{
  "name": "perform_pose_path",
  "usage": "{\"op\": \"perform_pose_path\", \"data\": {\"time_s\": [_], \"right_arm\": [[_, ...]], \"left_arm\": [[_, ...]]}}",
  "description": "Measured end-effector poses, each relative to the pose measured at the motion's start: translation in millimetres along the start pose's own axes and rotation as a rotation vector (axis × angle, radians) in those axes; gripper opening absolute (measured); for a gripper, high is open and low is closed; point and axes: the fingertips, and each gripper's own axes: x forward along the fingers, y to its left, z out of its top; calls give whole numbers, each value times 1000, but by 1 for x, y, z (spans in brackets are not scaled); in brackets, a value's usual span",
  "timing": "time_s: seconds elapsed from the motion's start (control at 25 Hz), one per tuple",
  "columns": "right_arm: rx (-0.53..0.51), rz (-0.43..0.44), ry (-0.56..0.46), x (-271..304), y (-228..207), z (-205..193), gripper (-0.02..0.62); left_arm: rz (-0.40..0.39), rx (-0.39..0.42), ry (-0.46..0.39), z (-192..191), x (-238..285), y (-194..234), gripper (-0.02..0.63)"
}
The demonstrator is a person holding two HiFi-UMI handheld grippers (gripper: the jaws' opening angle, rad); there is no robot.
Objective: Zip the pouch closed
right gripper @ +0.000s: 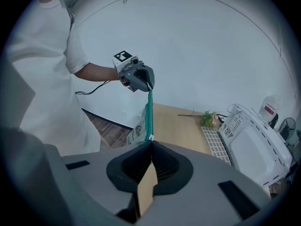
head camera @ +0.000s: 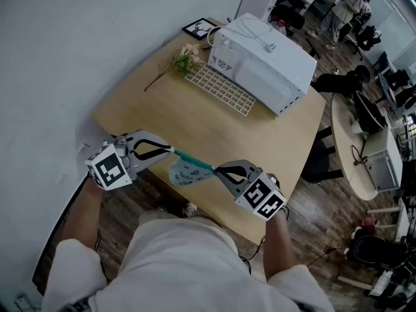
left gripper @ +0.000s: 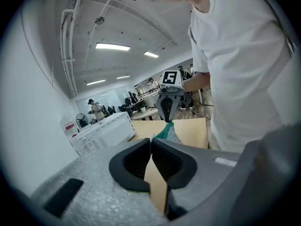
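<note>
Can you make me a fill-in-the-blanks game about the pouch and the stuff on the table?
The pouch is held in the air by ___ grippers.
The left gripper and the right gripper both have their jaws ___ on it.
The microwave on the table is coloured ___.
Missing words: two; shut; white.
</note>
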Motion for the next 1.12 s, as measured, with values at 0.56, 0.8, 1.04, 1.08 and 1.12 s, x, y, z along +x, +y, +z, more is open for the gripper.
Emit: {"op": "perform_pose_path", "data": {"time_s": [0.56,0.8,1.04,1.08,1.12], "right_arm": [[40,-30,1,-6,0,-7,5],[42,-44,44,-2,7,-16,5],[38,-33,40,8,14,-5,5],[45,-32,44,9,15,-8,4],[52,-32,50,11,17,-10,4]], "left_arm": [[-3,12,16,-6,-5,0,23],[16,-11,23,-17,-10,-1,23],[54,-42,5,-24,-26,3,23],[46,-43,16,-28,-25,-1,23],[36,-40,29,-33,-24,-5,23]]}}
